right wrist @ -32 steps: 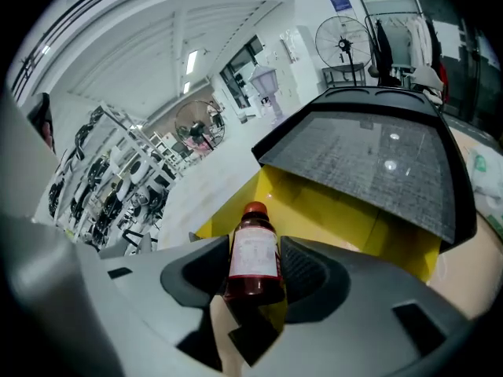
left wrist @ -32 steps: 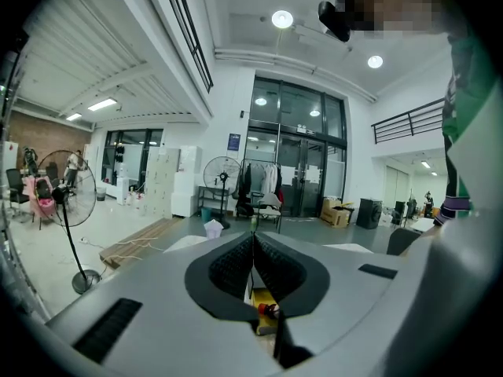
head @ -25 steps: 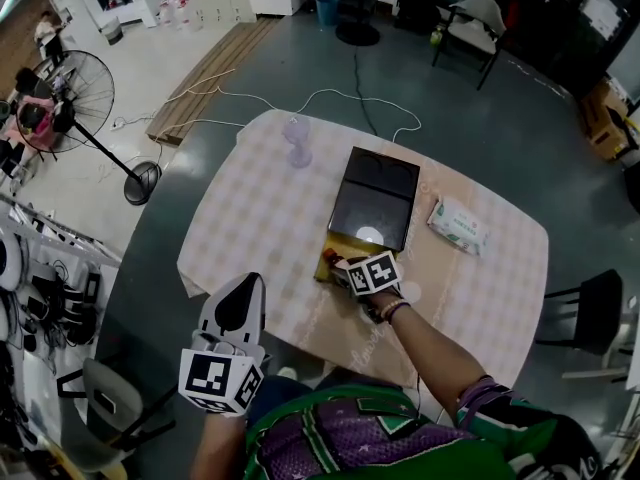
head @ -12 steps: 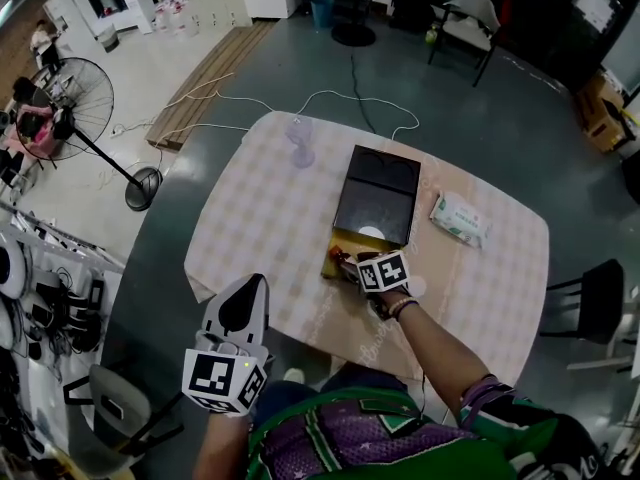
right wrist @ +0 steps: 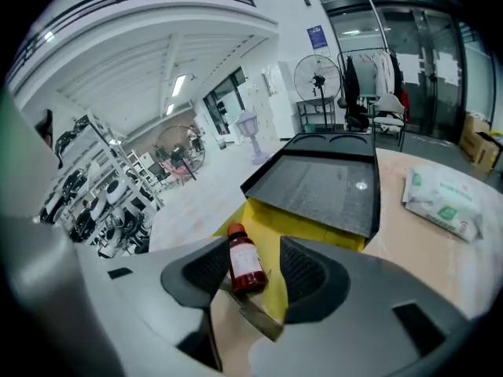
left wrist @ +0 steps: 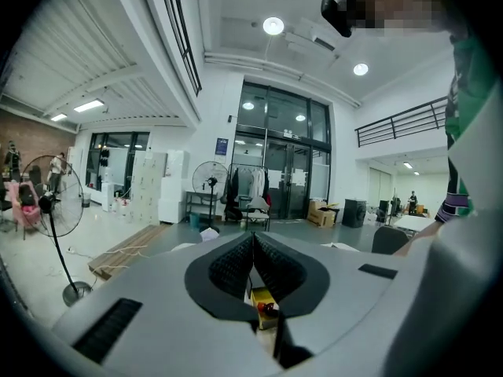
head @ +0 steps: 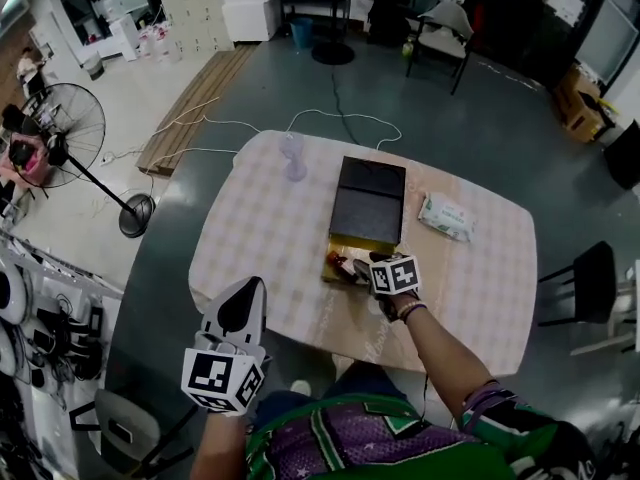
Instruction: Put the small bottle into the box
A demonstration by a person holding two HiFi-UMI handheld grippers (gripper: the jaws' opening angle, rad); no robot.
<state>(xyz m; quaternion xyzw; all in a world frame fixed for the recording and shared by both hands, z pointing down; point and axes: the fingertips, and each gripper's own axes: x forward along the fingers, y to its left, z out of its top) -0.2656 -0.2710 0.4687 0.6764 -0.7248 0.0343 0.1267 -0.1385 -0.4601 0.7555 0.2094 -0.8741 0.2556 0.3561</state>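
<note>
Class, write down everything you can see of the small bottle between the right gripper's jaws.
The small bottle is dark red-brown with an orange-red cap and a pale label. It lies over the yellow inside of the open box, cap pointing away toward the black lid, between the parted jaws of the right gripper: against one, clear of the other.

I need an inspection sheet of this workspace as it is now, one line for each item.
surface: table under a checked cloth.
job's things: small bottle, red cap, lies between the right jaws at the yellow near end of the open box.
clutter: wipes packet; clear glass.
grippers: right gripper jaws apart; left gripper jaws together, empty, short of the table.
cables: white cable on the floor beyond the table.
surroundings: standing fan; black chair.
</note>
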